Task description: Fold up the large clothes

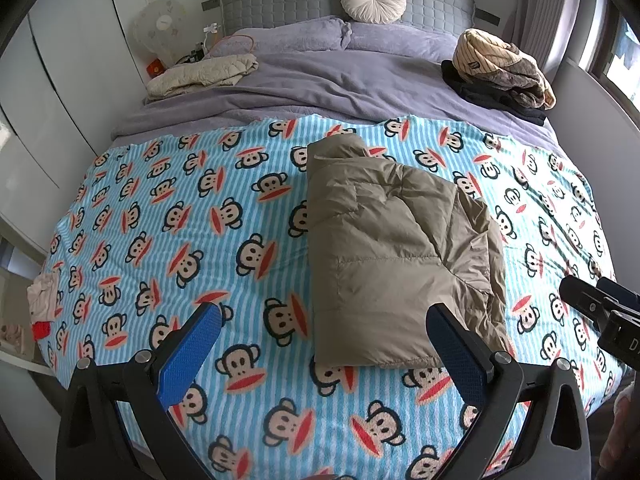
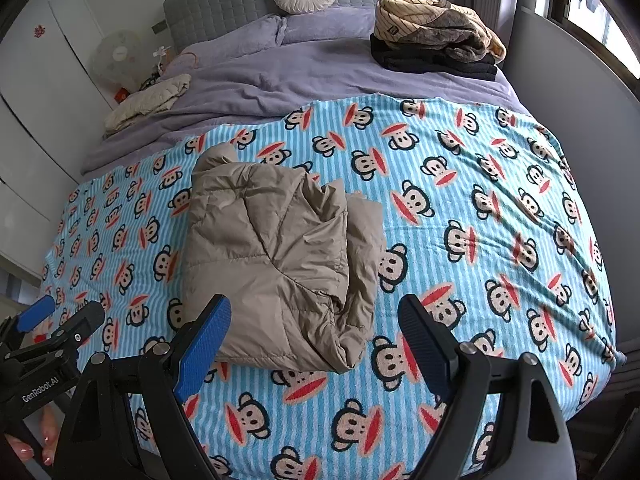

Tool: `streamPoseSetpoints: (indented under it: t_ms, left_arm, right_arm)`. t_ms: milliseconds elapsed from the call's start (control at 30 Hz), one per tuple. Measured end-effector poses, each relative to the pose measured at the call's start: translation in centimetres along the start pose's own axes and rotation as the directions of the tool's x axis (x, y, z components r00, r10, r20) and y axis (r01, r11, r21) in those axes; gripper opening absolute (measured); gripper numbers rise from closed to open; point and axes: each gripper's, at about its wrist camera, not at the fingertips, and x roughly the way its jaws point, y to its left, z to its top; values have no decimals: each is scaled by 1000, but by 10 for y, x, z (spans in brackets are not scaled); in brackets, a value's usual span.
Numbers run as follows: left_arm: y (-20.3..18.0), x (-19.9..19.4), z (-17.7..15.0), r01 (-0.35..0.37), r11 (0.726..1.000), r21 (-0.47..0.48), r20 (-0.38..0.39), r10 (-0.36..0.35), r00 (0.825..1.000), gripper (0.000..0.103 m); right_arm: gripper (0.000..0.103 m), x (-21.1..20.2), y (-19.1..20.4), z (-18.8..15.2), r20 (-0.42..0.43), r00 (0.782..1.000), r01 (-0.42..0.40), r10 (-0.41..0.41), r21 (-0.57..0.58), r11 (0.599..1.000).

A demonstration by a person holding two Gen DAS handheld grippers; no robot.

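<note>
Both the left gripper (image 1: pixel 324 330) and the right gripper (image 2: pixel 315 322) hover spread wide and empty above the bed's near edge, just short of the folded khaki puffer jacket (image 1: pixel 396 248) lying mid-way across the monkey-print blanket (image 1: pixel 180 216), with stacked clothes (image 1: pixel 502 66) at the far right corner.

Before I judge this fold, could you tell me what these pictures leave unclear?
- Underside and inner layers of the folded khaki jacket: hidden by its own top layer, both views.
- Clothes pile by the headboard: which garments, too small and bunched.
- Bed's near edge: cut off by the left gripper and right gripper.
</note>
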Motion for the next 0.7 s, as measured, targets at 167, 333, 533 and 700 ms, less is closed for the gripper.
streamPoseSetpoints:
  t_ms: [167, 333, 533, 700]
  left_arm:
    - [0, 0, -1, 2, 1000, 1, 0, -2, 1000, 103]
    - [0, 0, 0, 1, 1000, -1, -2, -1, 1000, 103]
    - [0, 0, 0, 3, 1000, 2, -2, -3, 1000, 103]
    - [0, 1, 1, 1, 1000, 1, -3, -1, 1000, 103]
  right_arm:
    - [87, 1, 1, -1, 0, 1000, 1, -1, 0, 1000]
    - [87, 1, 1, 0, -2, 1000, -1, 1, 1, 1000]
    - [87, 1, 1, 0, -2, 1000, -1, 1, 1, 1000]
    - [87, 1, 1, 0, -2, 1000, -2, 2, 0, 1000]
